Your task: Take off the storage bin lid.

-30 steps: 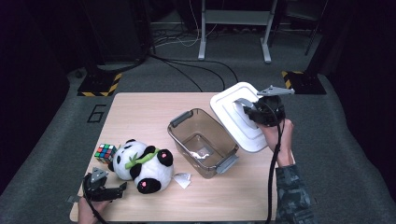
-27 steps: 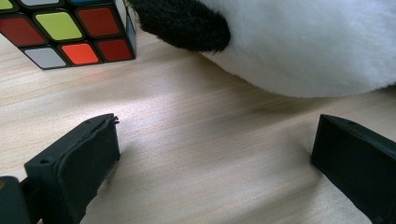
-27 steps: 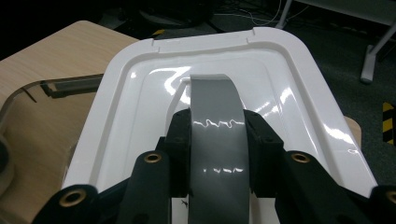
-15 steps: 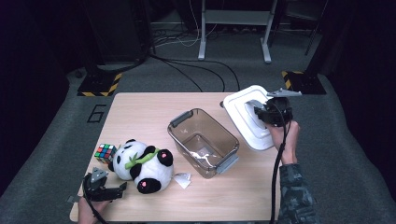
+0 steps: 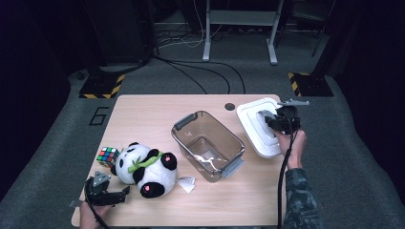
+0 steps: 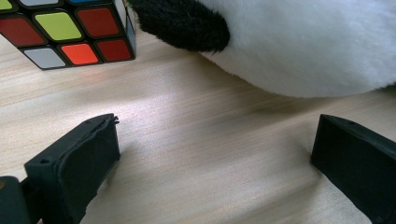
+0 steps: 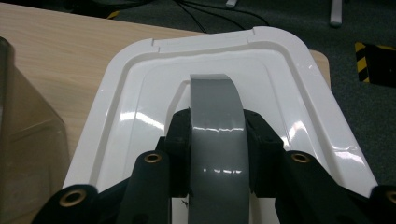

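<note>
The white lid (image 5: 261, 125) has come down and toward the table's right edge since a second ago: before, it hung tilted above the far right corner, and now it lies lower and nearly flat at that corner, part of it past the table's (image 5: 157, 107) rim. The right gripper (image 5: 274, 120) has travelled with it and is pinching the lid's grey handle (image 7: 217, 140); in the right gripper view the two black jaws press against the handle's sides, with the white lid spreading out under and ahead of them.

Just left of that gripper stands the clear plastic bin (image 5: 208, 144), open at the top, grey grips at its two ends, unmoved. Inside it I can make out only a small pale crumpled scrap on the bottom.

The left gripper (image 5: 107, 194) has kept its place at the near left corner, jaws spread wide over bare wood with nothing between them. Right ahead of it lies the plush panda (image 5: 145, 164), close but not touching; in the left gripper view its white belly and a black paw sit just beyond the jaws. Beyond the panda's head, ahead and to the left of that gripper, sits the colour cube (image 5: 108, 155). A small white paper scrap (image 5: 186, 183) lies to the gripper's right, by the panda's foot.
</note>
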